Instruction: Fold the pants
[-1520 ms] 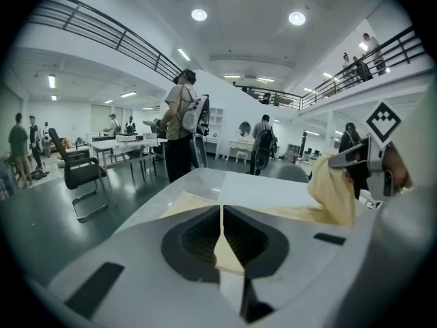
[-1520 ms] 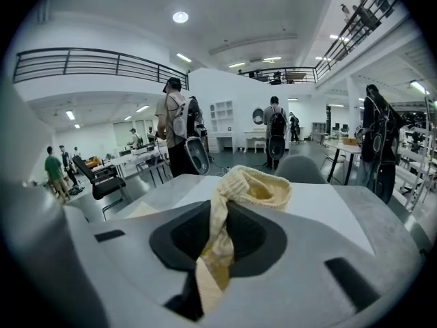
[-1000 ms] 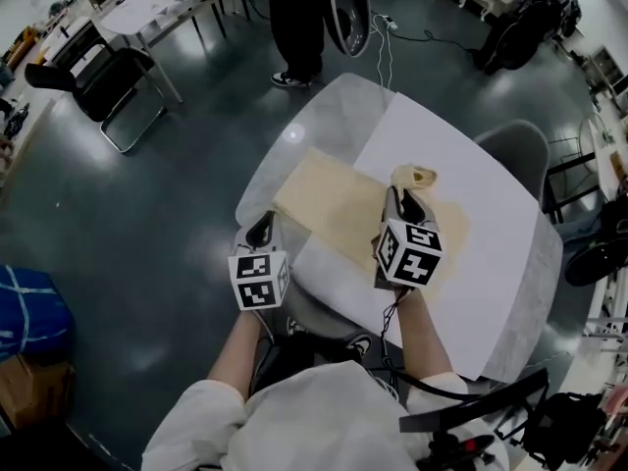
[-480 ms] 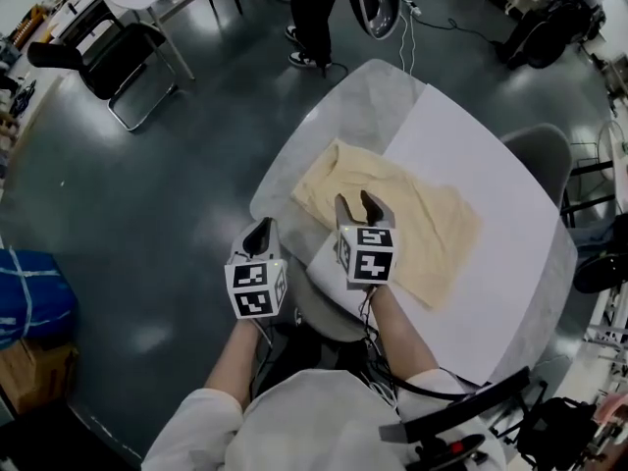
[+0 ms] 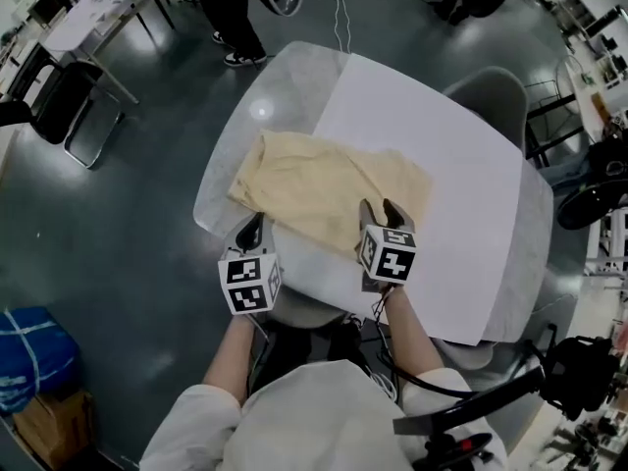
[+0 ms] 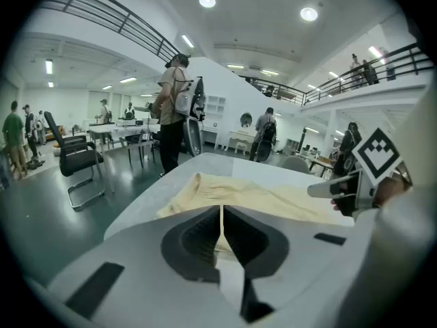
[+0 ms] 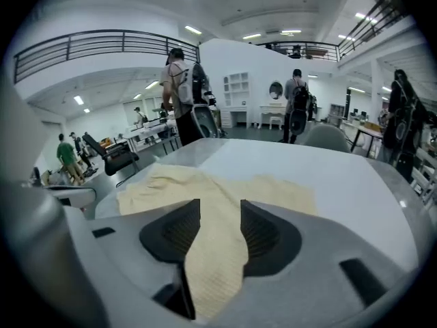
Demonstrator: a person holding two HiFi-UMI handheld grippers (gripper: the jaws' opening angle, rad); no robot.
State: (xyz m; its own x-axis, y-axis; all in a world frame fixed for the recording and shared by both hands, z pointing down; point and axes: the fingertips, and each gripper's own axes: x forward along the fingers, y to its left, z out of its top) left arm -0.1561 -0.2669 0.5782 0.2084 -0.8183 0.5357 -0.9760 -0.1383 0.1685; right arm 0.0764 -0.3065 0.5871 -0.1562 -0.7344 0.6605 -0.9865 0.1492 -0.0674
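Pale yellow pants (image 5: 324, 189) lie flat on the white sheet (image 5: 442, 165) of the table, toward its left near side. My right gripper (image 5: 383, 209) is over their near right edge with its jaws spread wide. In the right gripper view a strip of the pants (image 7: 205, 190) runs between the jaws of the right gripper (image 7: 220, 217), and the pads stand off it. My left gripper (image 5: 253, 226) is at the table's near edge by the pants' near left corner. Its jaws are together in the left gripper view (image 6: 220, 210), with the pants (image 6: 232, 193) just beyond.
The grey table rim (image 5: 285, 77) curves round the far left. A grey chair (image 5: 496, 96) stands behind the table and another seat (image 5: 304, 307) is tucked under its near edge. A person (image 5: 231, 8) stands beyond. A black chair (image 5: 59, 96) and a blue bag (image 5: 29, 332) are on the floor at left.
My right gripper let go of the raised bunch of cloth, opened and came down toward the near edge. The pants now lie flat. My left gripper sank closer to the table edge.
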